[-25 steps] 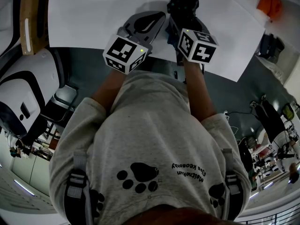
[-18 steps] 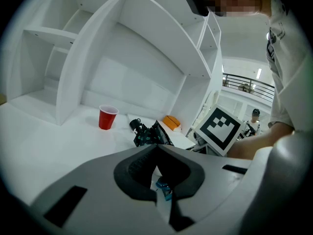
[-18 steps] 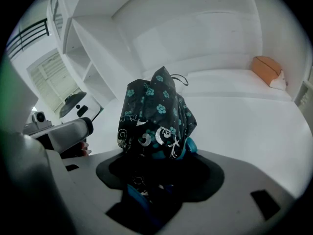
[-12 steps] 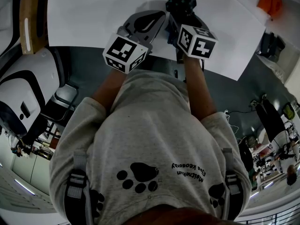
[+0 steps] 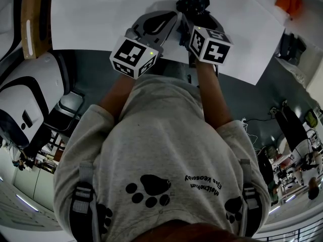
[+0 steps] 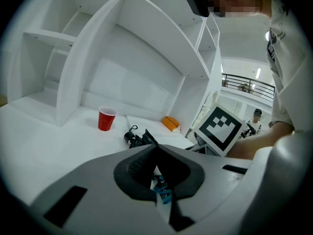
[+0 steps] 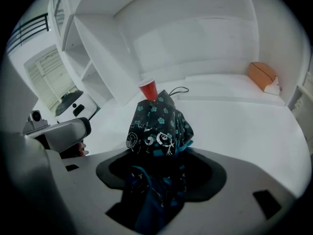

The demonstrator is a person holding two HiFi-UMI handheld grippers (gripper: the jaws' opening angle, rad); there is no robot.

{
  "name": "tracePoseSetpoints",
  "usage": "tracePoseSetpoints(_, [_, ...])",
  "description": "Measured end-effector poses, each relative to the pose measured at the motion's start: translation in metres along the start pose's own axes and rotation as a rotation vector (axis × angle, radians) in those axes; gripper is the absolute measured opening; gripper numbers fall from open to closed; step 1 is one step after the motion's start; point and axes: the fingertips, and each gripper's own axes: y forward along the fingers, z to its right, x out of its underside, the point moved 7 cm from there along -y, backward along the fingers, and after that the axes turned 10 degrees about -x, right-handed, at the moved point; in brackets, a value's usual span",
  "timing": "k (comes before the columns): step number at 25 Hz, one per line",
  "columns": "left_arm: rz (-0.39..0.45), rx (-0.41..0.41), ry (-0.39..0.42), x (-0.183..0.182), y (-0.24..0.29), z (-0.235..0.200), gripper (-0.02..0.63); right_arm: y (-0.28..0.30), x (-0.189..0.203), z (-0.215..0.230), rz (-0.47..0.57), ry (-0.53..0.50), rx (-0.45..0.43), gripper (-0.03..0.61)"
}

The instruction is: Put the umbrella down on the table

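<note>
One umbrella (image 7: 159, 124): right gripper (image 7: 160, 177) jaws clamp it, left gripper (image 6: 157, 163) jaws closed on its teal fabric. One red cup (image 6: 107, 118).

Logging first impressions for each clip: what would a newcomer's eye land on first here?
First, the folded dark umbrella with teal flowers, clamped in the right tool at the near edge of the white table. Behind it, a red cup stands out against the white shelving, and an orange object lies at the far right.
</note>
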Motion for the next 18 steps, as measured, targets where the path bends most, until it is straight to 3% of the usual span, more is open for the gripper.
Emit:
tracePoseSetpoints(9, [0.036, 0.009, 0.014, -0.011, -0.011, 0.01, 0.02, -0.032, -0.012, -0.021, 0.056, -0.101, 0.022, 0.279])
tracePoseSetpoints(18, [0.101, 0.011, 0.05, -0.028, -0.048, 0.032, 0.02, -0.084, -0.02, -0.061, 0.175, -0.21, 0.019, 0.279])
